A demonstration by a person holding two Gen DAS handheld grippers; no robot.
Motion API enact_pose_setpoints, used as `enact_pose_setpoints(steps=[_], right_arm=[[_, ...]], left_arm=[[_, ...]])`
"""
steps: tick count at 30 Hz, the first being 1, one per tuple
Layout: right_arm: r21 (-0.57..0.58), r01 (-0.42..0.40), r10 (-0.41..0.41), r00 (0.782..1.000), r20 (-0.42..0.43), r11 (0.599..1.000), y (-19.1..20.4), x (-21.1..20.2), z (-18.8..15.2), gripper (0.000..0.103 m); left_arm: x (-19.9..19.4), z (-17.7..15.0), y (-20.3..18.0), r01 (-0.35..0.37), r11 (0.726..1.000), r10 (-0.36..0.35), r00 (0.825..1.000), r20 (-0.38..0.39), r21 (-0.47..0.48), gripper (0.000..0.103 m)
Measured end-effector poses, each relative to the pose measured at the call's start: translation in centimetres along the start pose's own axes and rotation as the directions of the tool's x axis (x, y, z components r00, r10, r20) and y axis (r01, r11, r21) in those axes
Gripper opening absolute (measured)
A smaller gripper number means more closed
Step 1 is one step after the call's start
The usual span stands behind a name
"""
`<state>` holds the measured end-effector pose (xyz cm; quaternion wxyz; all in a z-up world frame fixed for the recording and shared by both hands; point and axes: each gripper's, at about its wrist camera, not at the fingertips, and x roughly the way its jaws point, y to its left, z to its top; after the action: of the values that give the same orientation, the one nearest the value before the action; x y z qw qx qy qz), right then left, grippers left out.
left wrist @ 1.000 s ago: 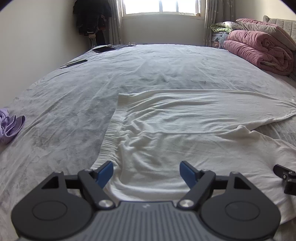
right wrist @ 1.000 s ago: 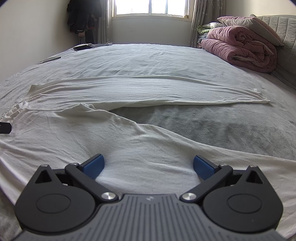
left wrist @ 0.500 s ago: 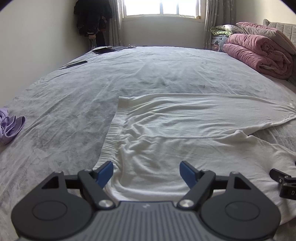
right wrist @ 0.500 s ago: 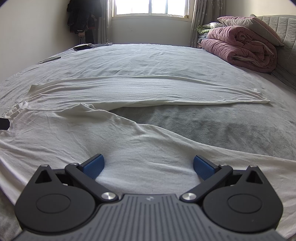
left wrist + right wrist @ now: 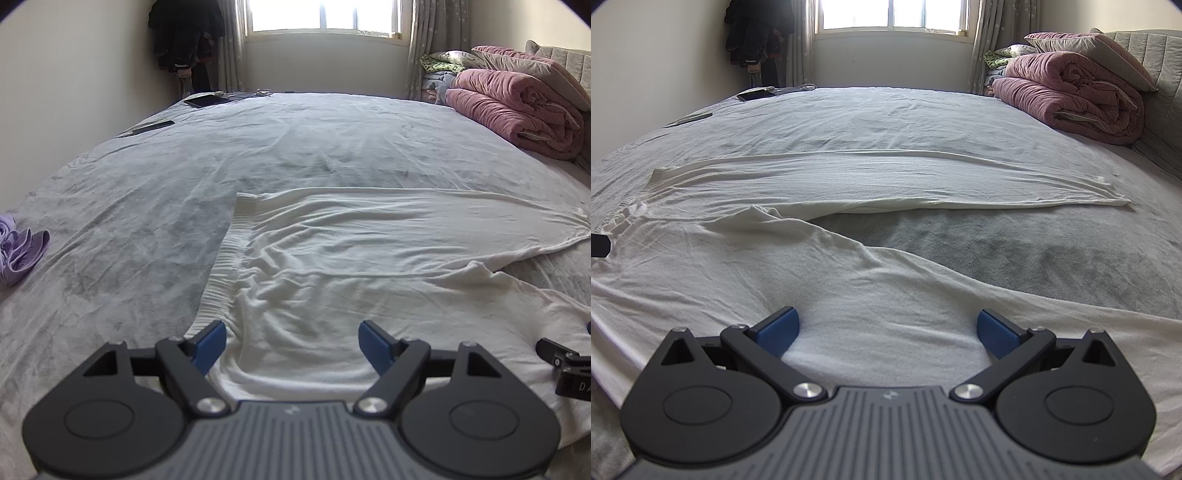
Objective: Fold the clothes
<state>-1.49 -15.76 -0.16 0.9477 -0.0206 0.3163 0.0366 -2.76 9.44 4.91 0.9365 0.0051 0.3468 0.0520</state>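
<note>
The white trousers (image 5: 369,251) lie spread flat on the grey bed (image 5: 166,229), filling the middle and lower right of the left wrist view. The ribbed waistband (image 5: 225,254) runs down the frame's centre-left, one leg (image 5: 886,177) stretches across the middle of the right wrist view, and the nearer leg (image 5: 775,273) slants toward the lower right.

The cloth looks thin, light and limp, creased all over; it should drape and slide on the bedcover, so a single pinch would probably drag it into a bunch. The firmer places to take hold seem to be the waistband's near corner and the near leg's edge.

The left gripper (image 5: 291,338) hangs over the waistband end, fingers spread wide with nothing between them. The right gripper (image 5: 886,330) sits low over the near leg, fingers equally wide and holding nothing.

A lilac cloth (image 5: 20,249) lies at the left edge, a rolled pink quilt (image 5: 517,107) at upper right, and a dark tablet (image 5: 205,100) at upper left below the window (image 5: 321,16).
</note>
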Motion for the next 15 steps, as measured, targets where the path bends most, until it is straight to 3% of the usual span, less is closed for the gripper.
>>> enact_pose_setpoints(steps=[15], right_arm=[[0.000,0.000,0.000,1.000,0.000,1.000,0.01,0.01,0.00,0.103]], left_arm=[[0.15,-0.09,0.09,-0.001,1.000,0.001,1.000,-0.007,0.001,0.080]])
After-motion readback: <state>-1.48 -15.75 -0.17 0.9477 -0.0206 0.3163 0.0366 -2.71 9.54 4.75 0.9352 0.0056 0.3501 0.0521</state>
